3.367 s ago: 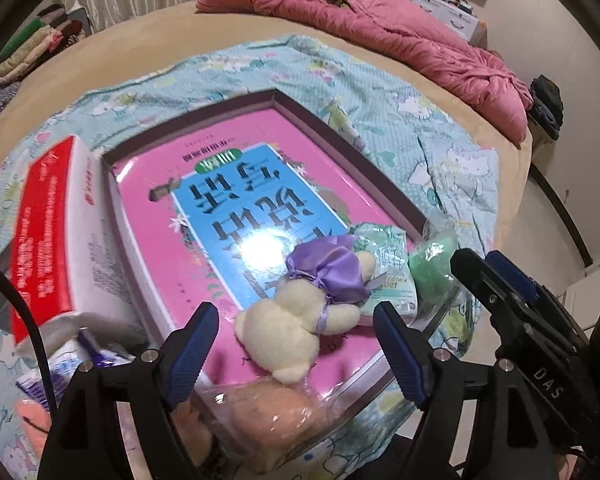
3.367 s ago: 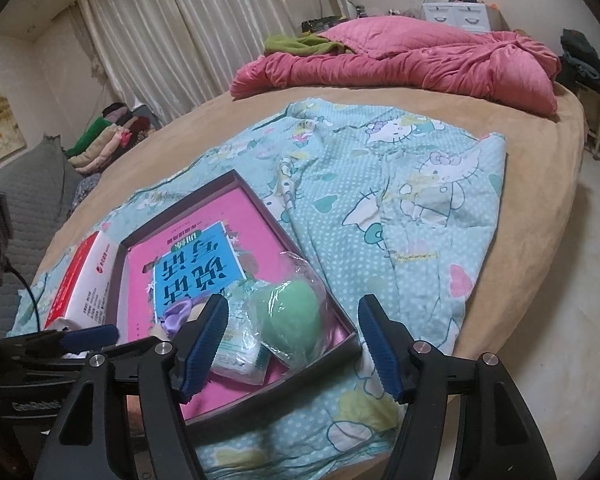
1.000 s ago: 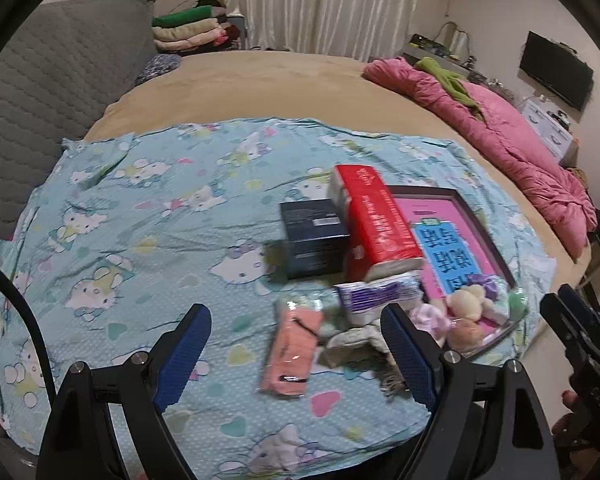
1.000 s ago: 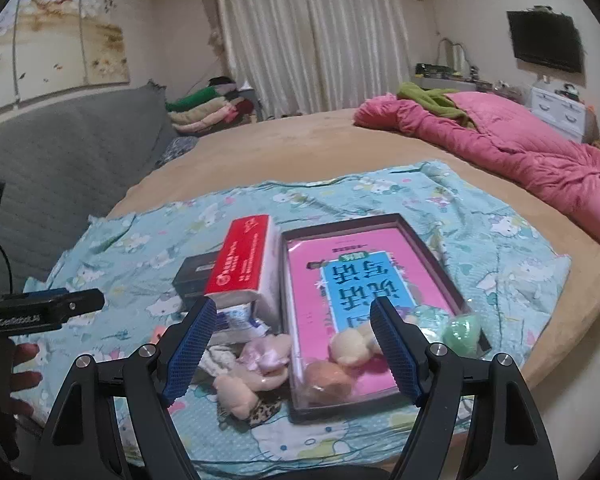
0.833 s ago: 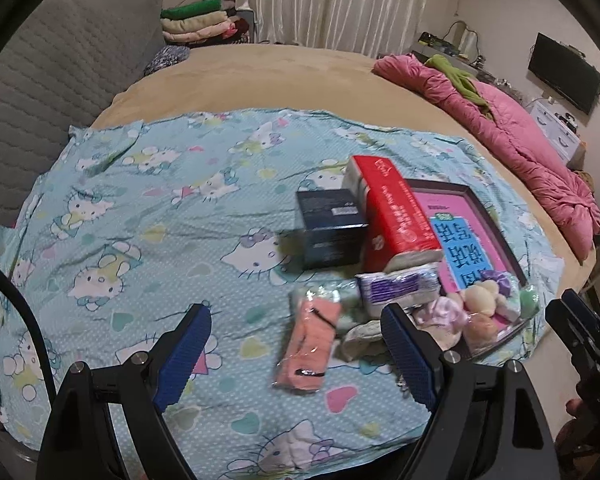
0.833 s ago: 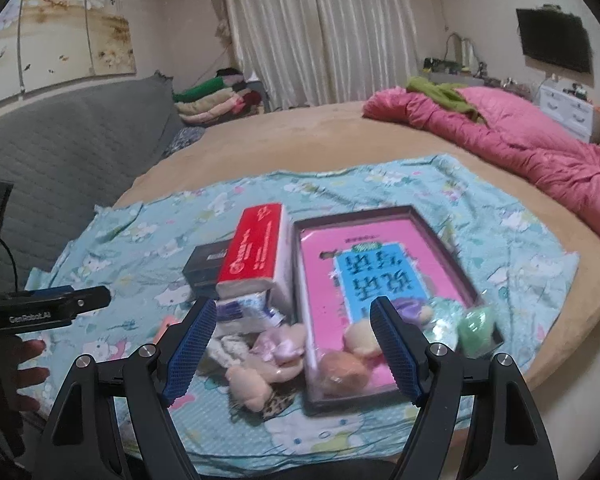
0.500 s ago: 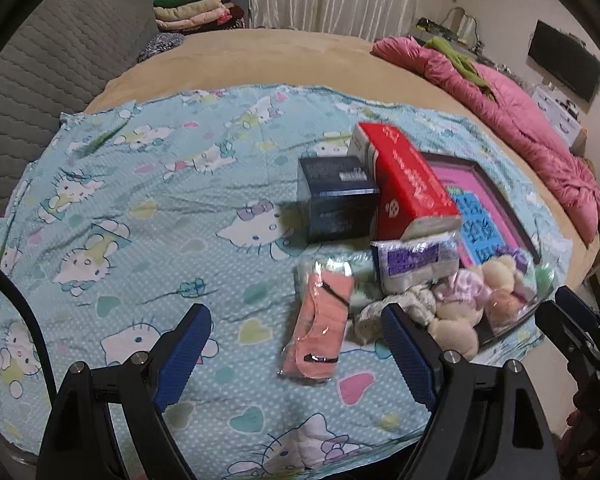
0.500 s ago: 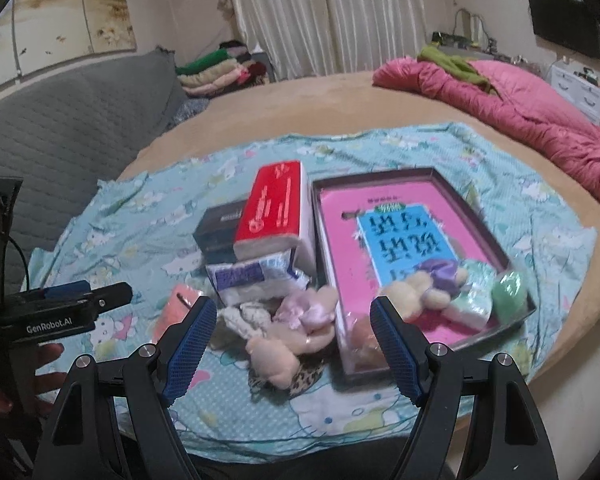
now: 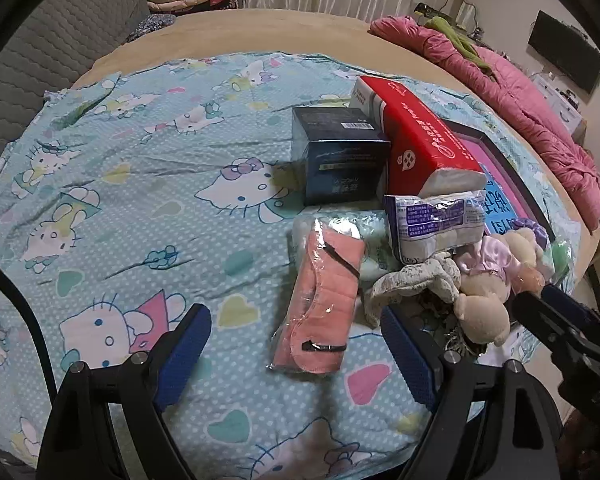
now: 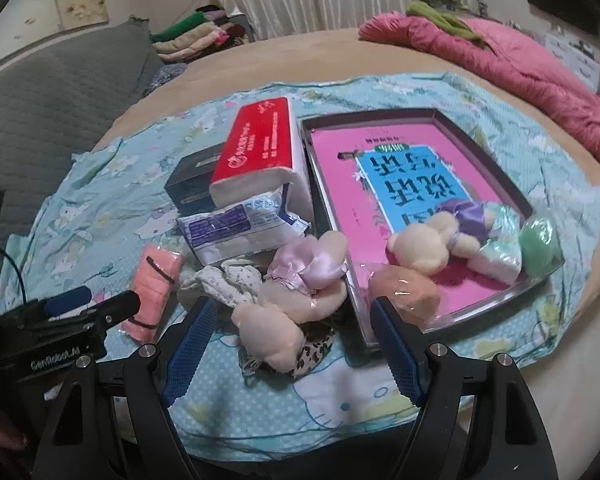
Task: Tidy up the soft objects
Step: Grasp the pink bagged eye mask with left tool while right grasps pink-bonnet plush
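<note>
Several soft things lay heaped at the near edge of the bed: a plush bear in a pink satin dress, a floral scrunchie touching its left side, a leopard-print piece under it, and a bagged pink cloth further left on the cartoon-cat sheet. Just right of the bear sat the dark-rimmed tray, lined with a pink book cover, probably the collecting place, since a second plush bear with a purple bow, a bagged orange sponge, a green sponge and a small white packet already lay in its near end. Behind the heap stood a wrapped tissue pack, a red tissue brick and a dark box, firmer goods apparently kept apart. The right tongs gaped wide and empty with the dressed bear framed between the blue pads, seemingly lined up for a grab. The left tongs were equally wide and empty around the near end of the pink cloth.
</note>
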Demonstrator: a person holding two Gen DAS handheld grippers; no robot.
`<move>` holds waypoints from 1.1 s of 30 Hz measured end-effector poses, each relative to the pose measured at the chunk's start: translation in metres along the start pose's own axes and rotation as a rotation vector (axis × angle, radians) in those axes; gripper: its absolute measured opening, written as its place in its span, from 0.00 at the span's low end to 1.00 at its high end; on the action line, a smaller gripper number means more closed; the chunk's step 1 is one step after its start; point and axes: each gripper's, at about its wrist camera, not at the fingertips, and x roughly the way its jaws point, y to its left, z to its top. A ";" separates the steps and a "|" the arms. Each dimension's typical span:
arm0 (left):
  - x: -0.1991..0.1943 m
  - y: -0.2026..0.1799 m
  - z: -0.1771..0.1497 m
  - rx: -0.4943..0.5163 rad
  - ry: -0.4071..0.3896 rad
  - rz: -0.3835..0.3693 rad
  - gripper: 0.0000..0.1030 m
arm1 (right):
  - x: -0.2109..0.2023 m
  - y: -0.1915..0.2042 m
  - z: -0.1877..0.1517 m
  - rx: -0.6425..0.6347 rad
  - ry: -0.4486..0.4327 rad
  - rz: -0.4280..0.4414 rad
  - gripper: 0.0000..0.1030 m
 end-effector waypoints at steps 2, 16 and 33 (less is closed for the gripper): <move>0.002 0.000 0.000 0.002 -0.001 -0.001 0.84 | 0.004 0.001 0.000 0.010 0.008 0.004 0.78; 0.014 0.008 0.002 -0.017 -0.014 -0.054 0.84 | 0.037 0.016 -0.002 0.017 0.081 -0.073 0.59; 0.042 0.012 -0.002 -0.024 0.055 -0.061 0.84 | 0.050 0.003 -0.002 -0.008 0.067 -0.003 0.41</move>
